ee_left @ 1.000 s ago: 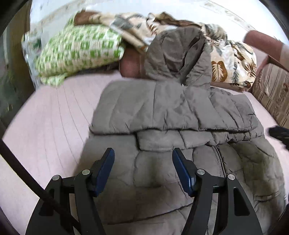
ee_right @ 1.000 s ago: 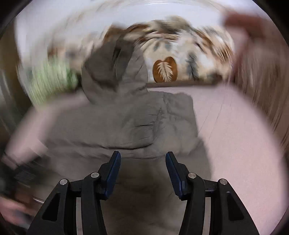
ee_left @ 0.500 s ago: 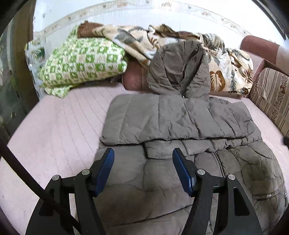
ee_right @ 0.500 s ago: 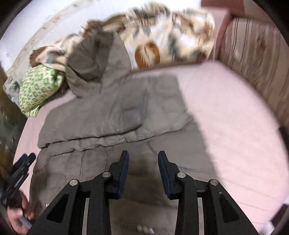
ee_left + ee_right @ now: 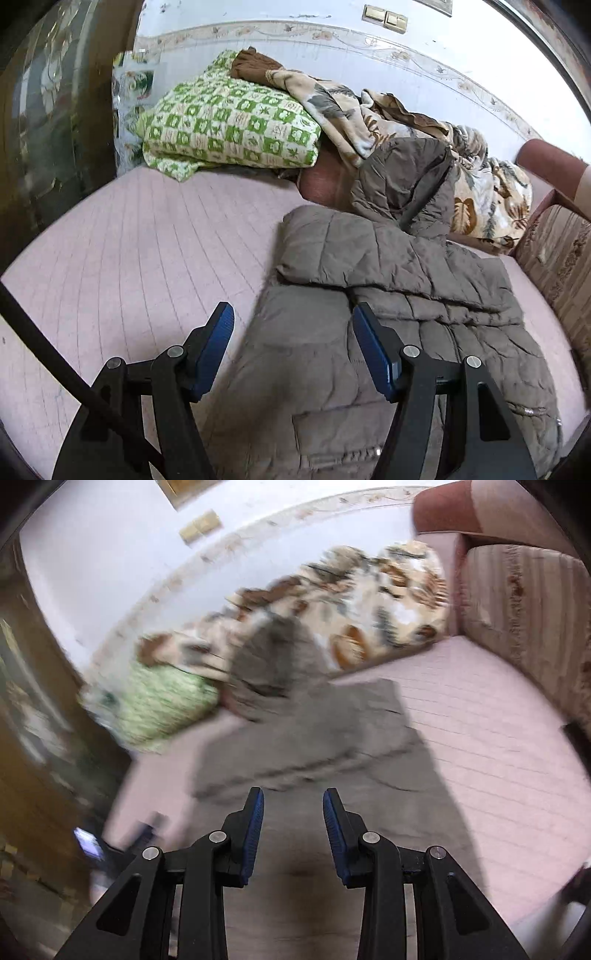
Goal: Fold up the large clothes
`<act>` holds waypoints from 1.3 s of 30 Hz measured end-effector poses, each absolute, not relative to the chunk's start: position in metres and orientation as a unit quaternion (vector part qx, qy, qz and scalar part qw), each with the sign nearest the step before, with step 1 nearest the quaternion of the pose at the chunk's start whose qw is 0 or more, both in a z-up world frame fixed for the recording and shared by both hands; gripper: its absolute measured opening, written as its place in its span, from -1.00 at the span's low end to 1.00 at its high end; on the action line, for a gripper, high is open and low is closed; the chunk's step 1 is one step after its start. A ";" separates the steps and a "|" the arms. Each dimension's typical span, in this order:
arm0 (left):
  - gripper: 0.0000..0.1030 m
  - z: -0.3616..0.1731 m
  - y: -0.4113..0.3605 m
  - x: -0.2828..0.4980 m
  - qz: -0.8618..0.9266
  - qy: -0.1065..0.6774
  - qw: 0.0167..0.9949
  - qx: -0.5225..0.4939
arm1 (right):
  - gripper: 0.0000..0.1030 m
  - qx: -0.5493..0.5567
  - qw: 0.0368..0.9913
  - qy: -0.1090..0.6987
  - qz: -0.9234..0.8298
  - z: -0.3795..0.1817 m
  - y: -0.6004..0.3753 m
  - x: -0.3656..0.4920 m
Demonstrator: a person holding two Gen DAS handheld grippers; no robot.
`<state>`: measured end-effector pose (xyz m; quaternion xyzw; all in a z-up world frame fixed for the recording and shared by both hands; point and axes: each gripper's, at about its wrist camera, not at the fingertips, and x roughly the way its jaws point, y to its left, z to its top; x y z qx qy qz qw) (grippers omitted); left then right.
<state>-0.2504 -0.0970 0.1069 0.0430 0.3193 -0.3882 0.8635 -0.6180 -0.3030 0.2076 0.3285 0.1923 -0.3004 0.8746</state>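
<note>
A grey-brown quilted hooded jacket point(image 5: 388, 295) lies flat on the pink bedsheet point(image 5: 147, 240), its sleeves folded across the chest and its hood point(image 5: 402, 184) propped against the bedding at the head of the bed. Beside the hood lie a green checked pillow point(image 5: 229, 122) and a leaf-print blanket point(image 5: 487, 199). The left tool point(image 5: 291, 350) hangs over the jacket's lower left edge, its blue pads wide apart and empty. The right tool point(image 5: 293, 834), in a blurred view, hangs over the jacket's lower part; its jaws have just been closing, yet a gap remains and nothing is between them.
</note>
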 end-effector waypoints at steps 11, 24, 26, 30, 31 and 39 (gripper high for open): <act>0.28 0.117 -0.140 -0.268 -0.425 0.317 0.847 0.036 | -0.25 0.230 0.925 0.150 -0.261 0.299 -0.281 -0.581; 0.28 0.106 -0.219 -0.260 -0.432 0.326 0.838 0.061 | -0.25 0.291 0.847 0.341 -0.288 0.092 -0.449 -0.419; 0.28 0.104 -0.224 -0.258 -0.441 0.331 0.832 0.059 | -0.25 0.317 0.823 0.369 -0.294 0.064 -0.468 -0.409; 0.28 0.103 -0.227 -0.258 -0.438 0.316 0.839 0.064 | -0.25 0.352 0.812 0.366 -0.286 0.078 -0.481 -0.406; 0.28 0.103 -0.227 -0.258 -0.439 0.316 0.839 0.062 | -0.25 0.346 0.825 0.350 -0.278 0.098 -0.482 -0.404; 0.28 0.098 -0.229 -0.259 -0.426 0.309 0.847 0.076 | 0.41 0.309 0.883 0.224 -0.274 0.244 -0.533 -0.328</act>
